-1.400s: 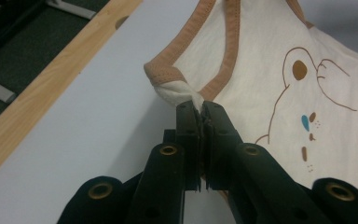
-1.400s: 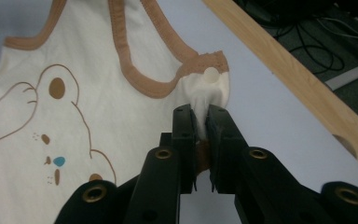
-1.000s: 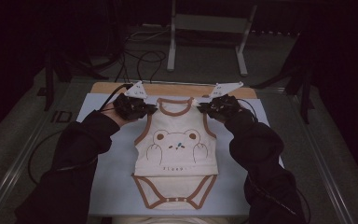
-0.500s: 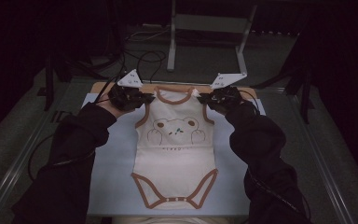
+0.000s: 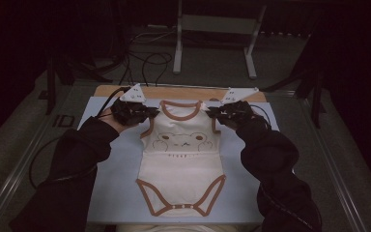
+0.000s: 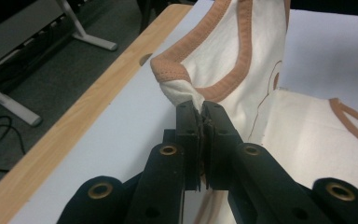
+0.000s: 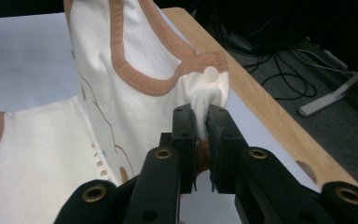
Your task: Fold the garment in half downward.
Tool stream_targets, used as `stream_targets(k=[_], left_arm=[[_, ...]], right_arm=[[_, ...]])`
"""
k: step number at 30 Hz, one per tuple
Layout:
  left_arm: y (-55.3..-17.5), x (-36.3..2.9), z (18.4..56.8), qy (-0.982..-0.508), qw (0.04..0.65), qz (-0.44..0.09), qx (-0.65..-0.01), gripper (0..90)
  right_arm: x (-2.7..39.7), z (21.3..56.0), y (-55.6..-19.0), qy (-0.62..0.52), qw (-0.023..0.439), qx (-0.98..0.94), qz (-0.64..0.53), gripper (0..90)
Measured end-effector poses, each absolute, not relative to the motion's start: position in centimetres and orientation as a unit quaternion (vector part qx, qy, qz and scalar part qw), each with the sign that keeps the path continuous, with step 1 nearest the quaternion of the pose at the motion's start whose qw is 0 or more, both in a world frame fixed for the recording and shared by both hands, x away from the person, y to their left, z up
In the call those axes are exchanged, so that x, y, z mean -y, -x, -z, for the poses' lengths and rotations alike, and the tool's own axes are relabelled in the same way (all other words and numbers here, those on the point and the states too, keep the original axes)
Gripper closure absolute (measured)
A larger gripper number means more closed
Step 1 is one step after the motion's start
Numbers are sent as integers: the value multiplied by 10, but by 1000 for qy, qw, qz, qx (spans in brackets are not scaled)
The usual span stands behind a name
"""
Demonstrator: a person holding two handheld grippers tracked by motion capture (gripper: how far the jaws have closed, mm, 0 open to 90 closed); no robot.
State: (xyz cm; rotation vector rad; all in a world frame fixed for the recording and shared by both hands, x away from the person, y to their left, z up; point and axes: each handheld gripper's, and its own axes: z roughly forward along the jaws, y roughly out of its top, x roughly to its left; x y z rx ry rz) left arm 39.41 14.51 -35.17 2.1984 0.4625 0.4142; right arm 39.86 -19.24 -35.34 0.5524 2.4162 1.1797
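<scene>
A cream baby bodysuit (image 5: 181,164) with brown trim and a bear face lies on a pale blue mat (image 5: 106,193), neck end toward the far side. My left gripper (image 5: 147,115) is shut on its left shoulder strap; the left gripper view shows the bunched strap (image 6: 179,86) pinched between the jaws (image 6: 200,112). My right gripper (image 5: 212,112) is shut on the right shoulder strap, where a white snap button (image 7: 210,73) sits just above the jaws (image 7: 201,114). Both shoulders are lifted a little; the leg end rests flat on the mat.
The mat lies on a wooden board (image 5: 198,93) whose far edge shows beyond the bodysuit. A metal stand (image 5: 215,34) and loose cables (image 5: 145,60) sit on the floor behind the table. Dark sleeves (image 5: 77,159) reach in from both lower corners.
Both grippers have carried the shoulders toward the far side of the mat, and the bodysuit has slid that way and stretched out longer.
</scene>
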Motion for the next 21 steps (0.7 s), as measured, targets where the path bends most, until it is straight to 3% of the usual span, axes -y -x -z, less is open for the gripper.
stream_targets(k=[21], left_arm=[[-350, -139, 376, -887, 411, -147, -148, 869]], right_arm=[[200, 383, -356, -183, 175, -868, -426, 826]])
